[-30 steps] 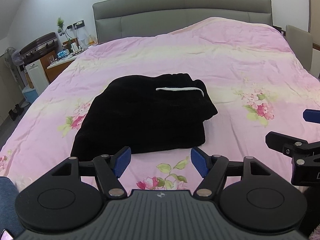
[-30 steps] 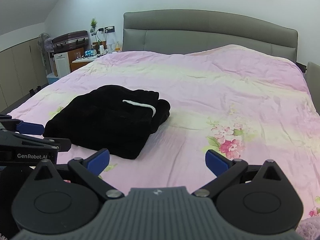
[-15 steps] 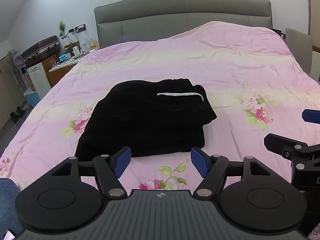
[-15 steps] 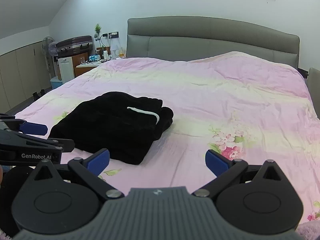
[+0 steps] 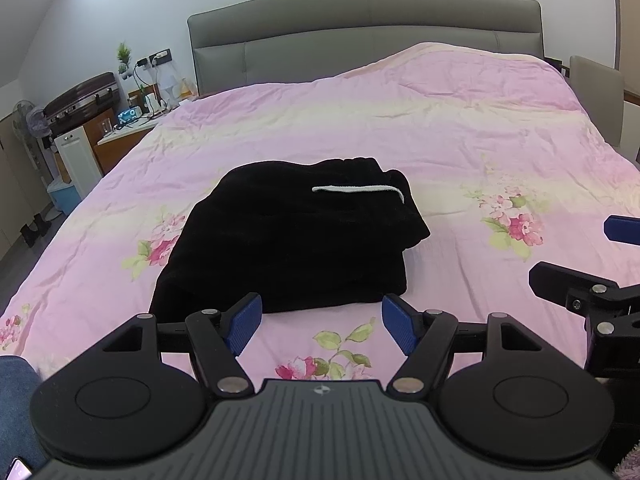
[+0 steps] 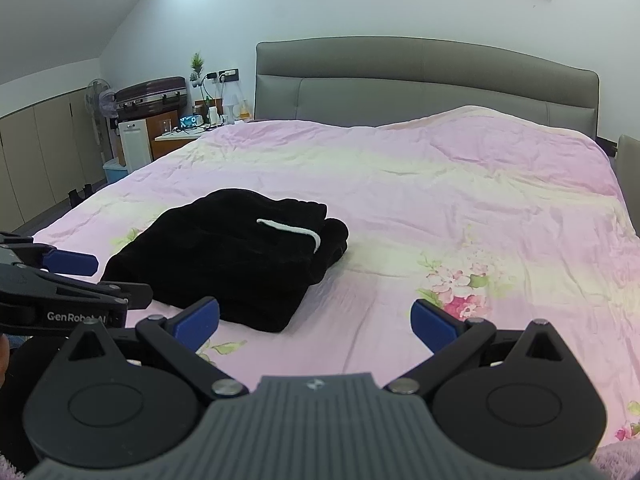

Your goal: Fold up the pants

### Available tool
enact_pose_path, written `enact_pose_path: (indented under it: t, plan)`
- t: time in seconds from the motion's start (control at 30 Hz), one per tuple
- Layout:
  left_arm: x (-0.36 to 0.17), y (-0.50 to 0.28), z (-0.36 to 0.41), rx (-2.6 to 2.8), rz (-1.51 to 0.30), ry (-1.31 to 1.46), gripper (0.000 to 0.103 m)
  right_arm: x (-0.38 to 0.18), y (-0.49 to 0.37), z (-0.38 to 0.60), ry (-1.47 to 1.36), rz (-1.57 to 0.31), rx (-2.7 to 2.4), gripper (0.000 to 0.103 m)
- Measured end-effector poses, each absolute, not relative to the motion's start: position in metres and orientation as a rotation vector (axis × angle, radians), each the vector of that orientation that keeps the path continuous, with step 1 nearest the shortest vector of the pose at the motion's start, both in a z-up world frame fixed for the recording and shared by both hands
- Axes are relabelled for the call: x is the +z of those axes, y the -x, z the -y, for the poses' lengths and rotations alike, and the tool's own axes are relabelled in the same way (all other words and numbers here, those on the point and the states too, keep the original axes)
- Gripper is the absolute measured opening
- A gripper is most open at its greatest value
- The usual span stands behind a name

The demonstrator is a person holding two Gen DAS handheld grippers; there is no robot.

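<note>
Black pants (image 5: 288,236) lie folded into a thick rectangular stack on the pink flowered bedspread (image 5: 420,128), a white drawstring (image 5: 356,189) across the top. In the right wrist view the same pants (image 6: 236,260) sit left of centre. My left gripper (image 5: 322,324) hangs open just short of the stack's near edge, nothing between its blue pads. Off to the right of the pants, my right gripper (image 6: 314,320) is open over bare bedspread, holding nothing. Each gripper shows at the edge of the other's view.
A grey padded headboard (image 5: 360,32) closes the far end of the bed. Left of the bed stand a nightstand with cables and a lamp (image 6: 192,124), a suitcase (image 6: 152,94), a fan and a blue bin. A grey chair (image 5: 596,92) is at the right.
Both views have tilted slightly upward, so the pants sit lower in frame. The pants lie as before and both grippers stay open.
</note>
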State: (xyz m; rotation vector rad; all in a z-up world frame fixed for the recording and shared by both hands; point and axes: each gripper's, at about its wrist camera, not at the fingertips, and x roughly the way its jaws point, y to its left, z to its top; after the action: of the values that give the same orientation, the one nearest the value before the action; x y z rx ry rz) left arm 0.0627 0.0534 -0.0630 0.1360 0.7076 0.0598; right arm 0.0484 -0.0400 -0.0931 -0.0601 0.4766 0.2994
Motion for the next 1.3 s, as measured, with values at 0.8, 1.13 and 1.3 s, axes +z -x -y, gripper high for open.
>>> enact_pose_path:
  t: [0.8, 1.13, 1.3]
  plan:
    - [-0.0589, -0.0605, -0.047, 0.064, -0.7, -0.144, 0.081, -0.0927, -0.0431, 0.0486, 0.047, -0.467, 0.3, 0.098]
    - [-0.0589, -0.0602, -0.0465, 0.065, -0.699, -0.144, 0.081, -0.0917, -0.0411, 0.049, 0.044, -0.461, 0.303, 0.098]
    - [-0.0591, -0.0604, -0.0463, 0.063, -0.7, -0.143, 0.081, -0.0911, -0.0402, 0.0502, 0.042, -0.459, 0.302, 0.098]
